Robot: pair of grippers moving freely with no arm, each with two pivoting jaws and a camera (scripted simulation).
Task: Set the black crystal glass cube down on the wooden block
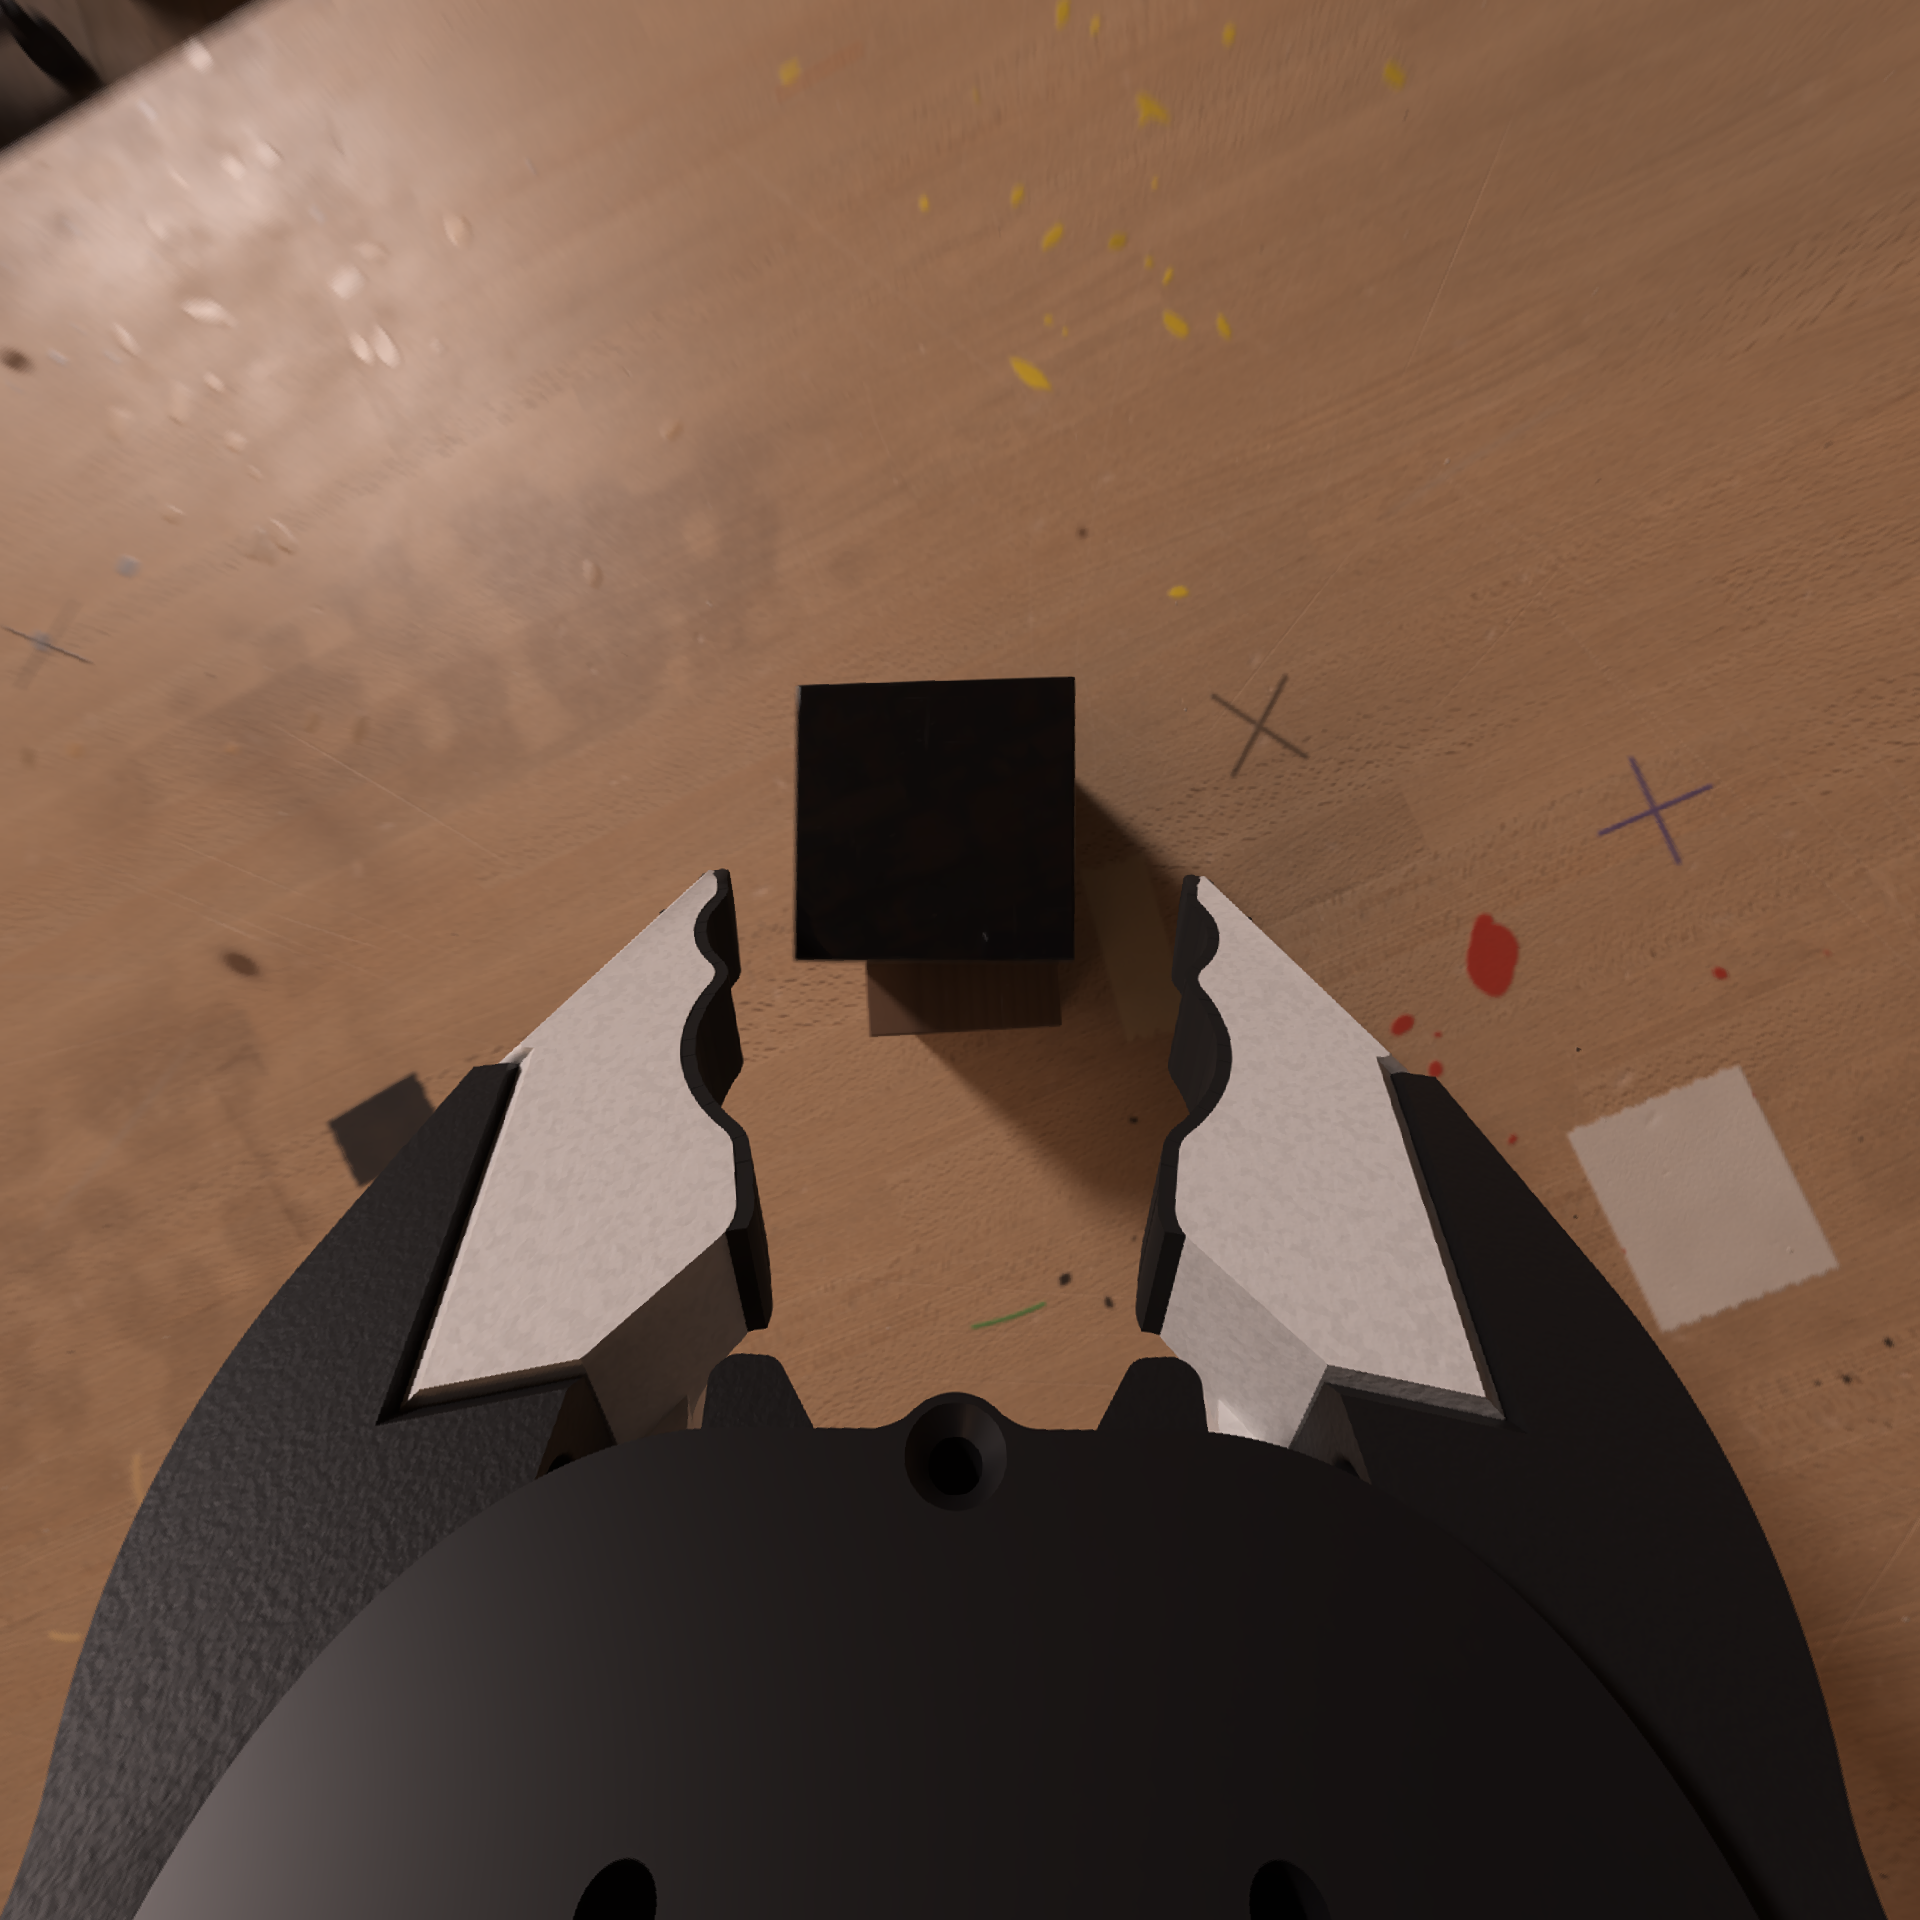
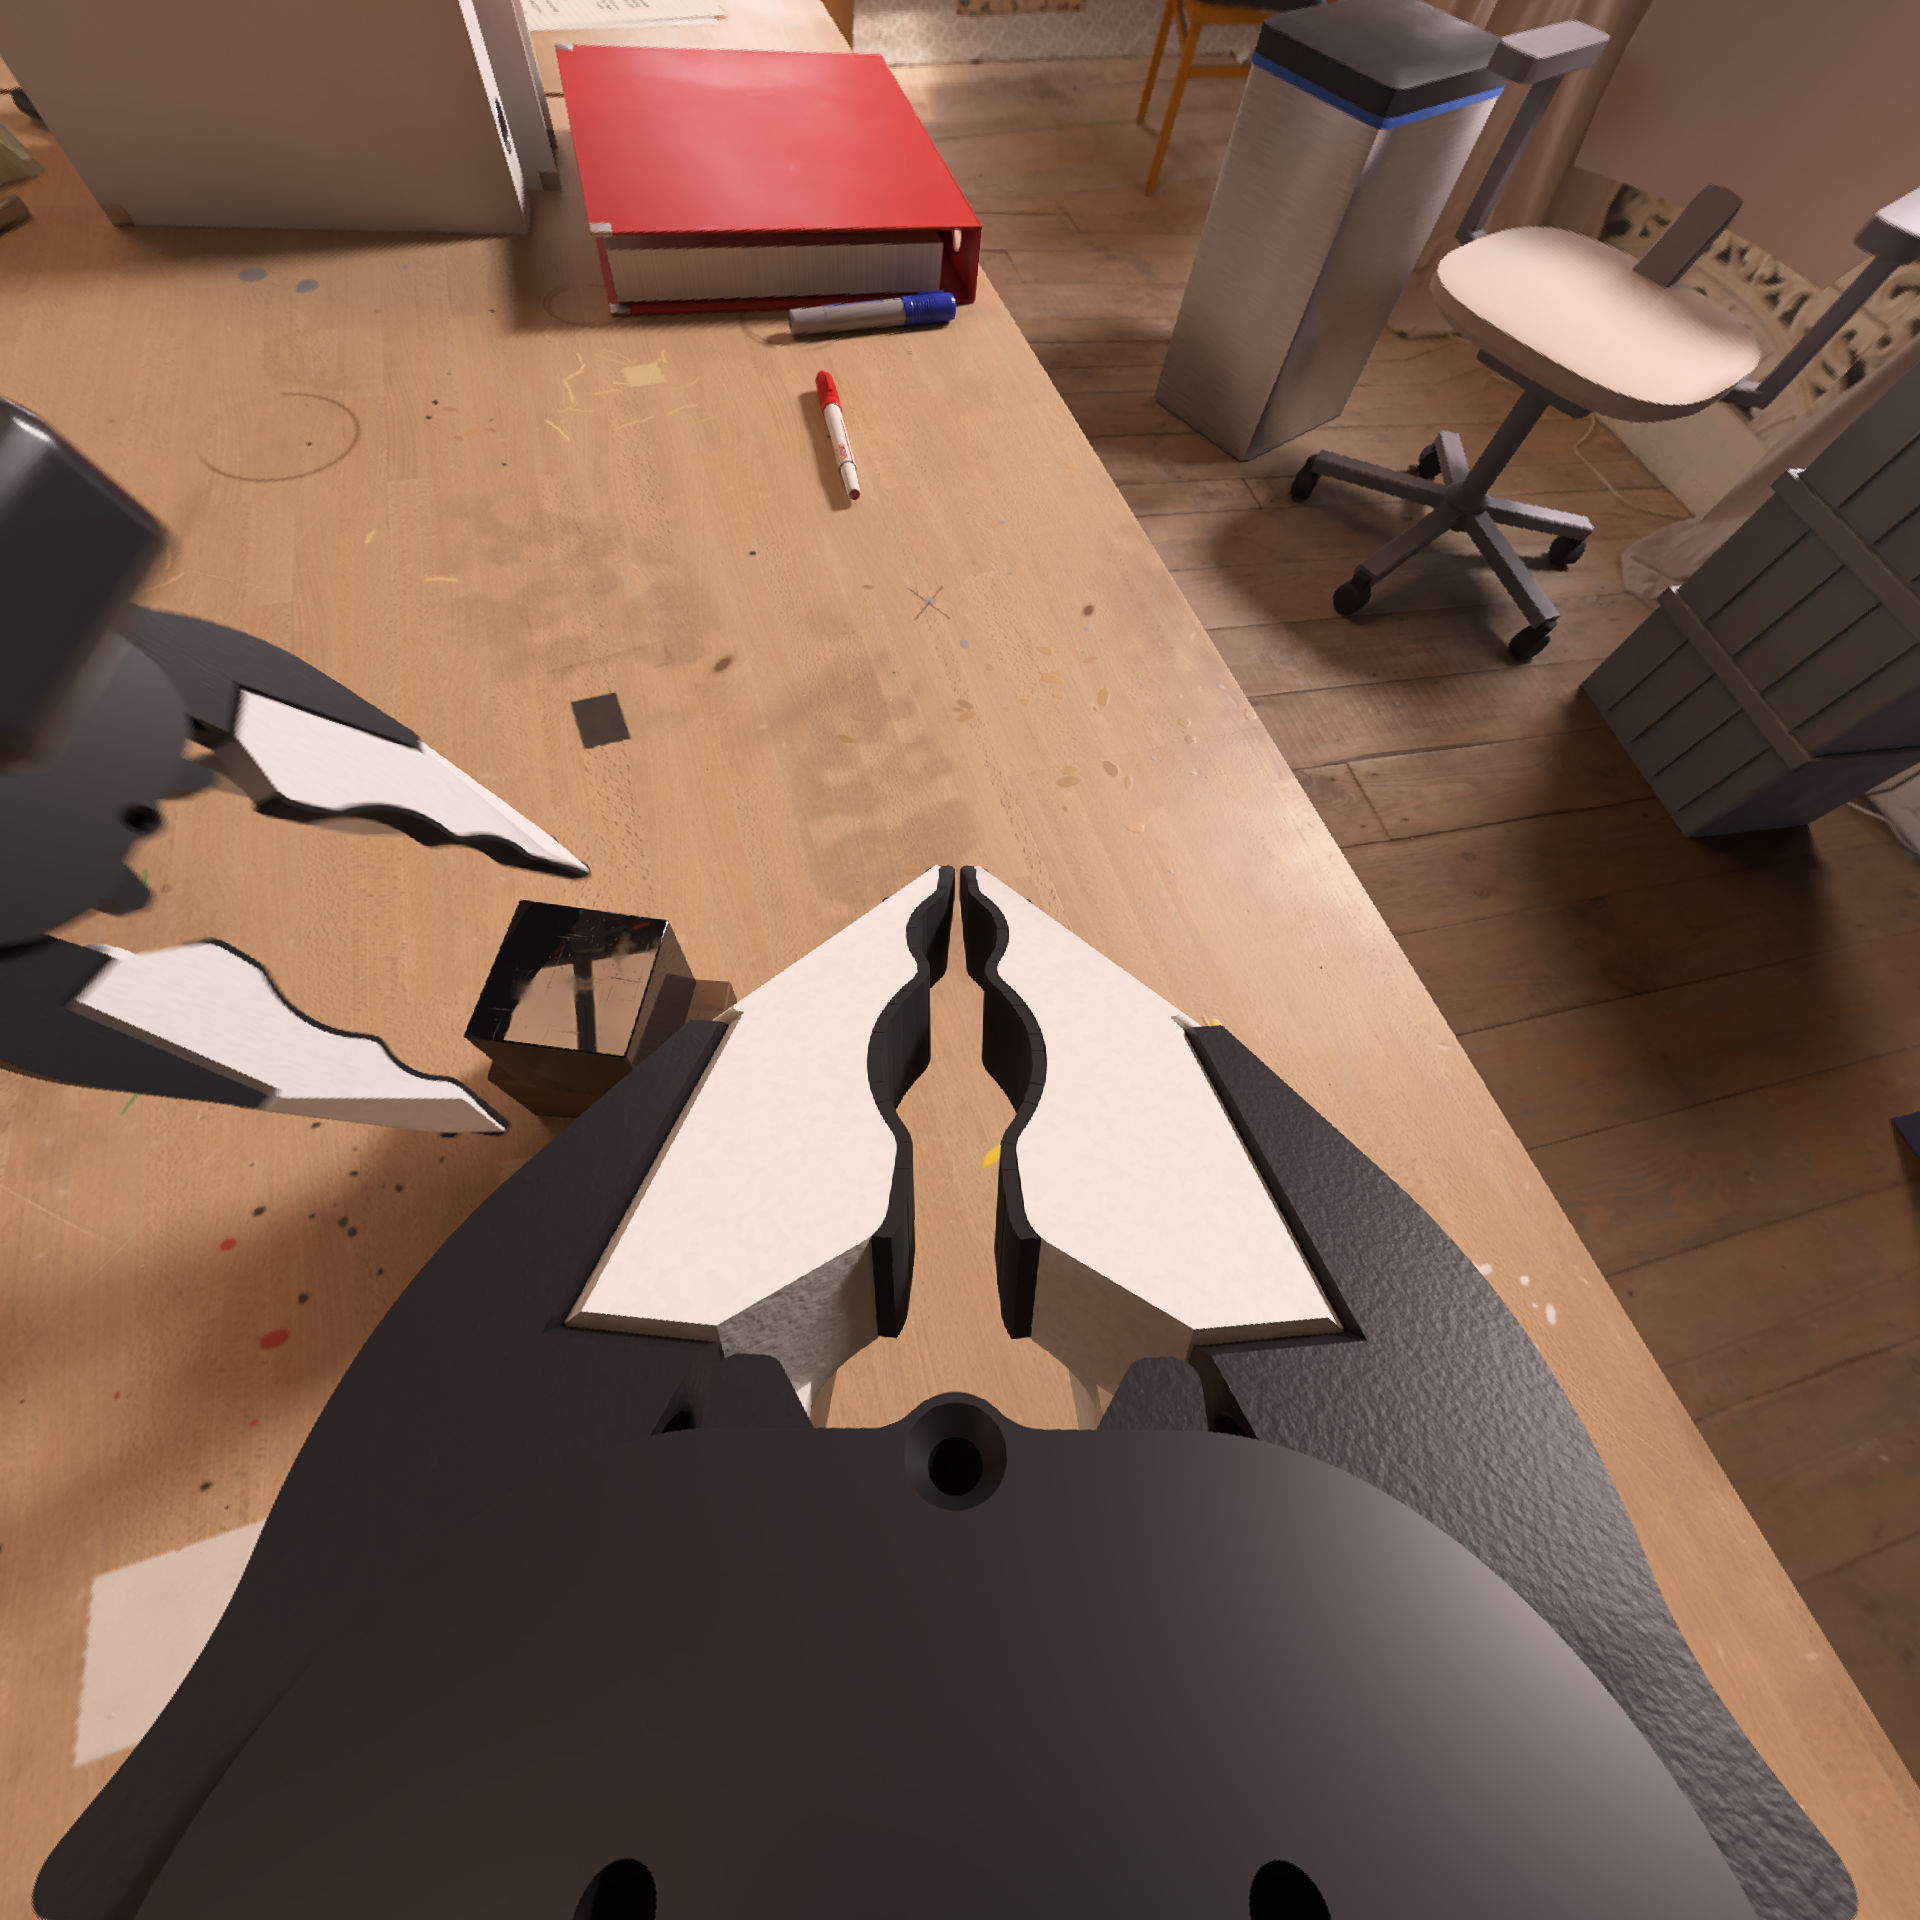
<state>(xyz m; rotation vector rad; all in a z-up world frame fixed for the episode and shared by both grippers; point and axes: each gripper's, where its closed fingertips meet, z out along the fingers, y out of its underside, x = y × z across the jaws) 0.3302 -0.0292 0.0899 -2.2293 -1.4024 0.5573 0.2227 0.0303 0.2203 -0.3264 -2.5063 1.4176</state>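
The black crystal glass cube rests on top of the wooden block, which stands on the wooden table. Only a strip of the block shows below the cube. My left gripper is open and empty, its fingertips just short of the cube and apart from it. In the right wrist view the glossy cube sits on the block, with the left gripper open at its left. My right gripper is shut and empty, to the right of the cube.
A red binder, a blue-capped marker and a red-capped marker lie farther back. The table edge runs along the right, with a chair and a bin beyond. A pale paper patch lies near the block.
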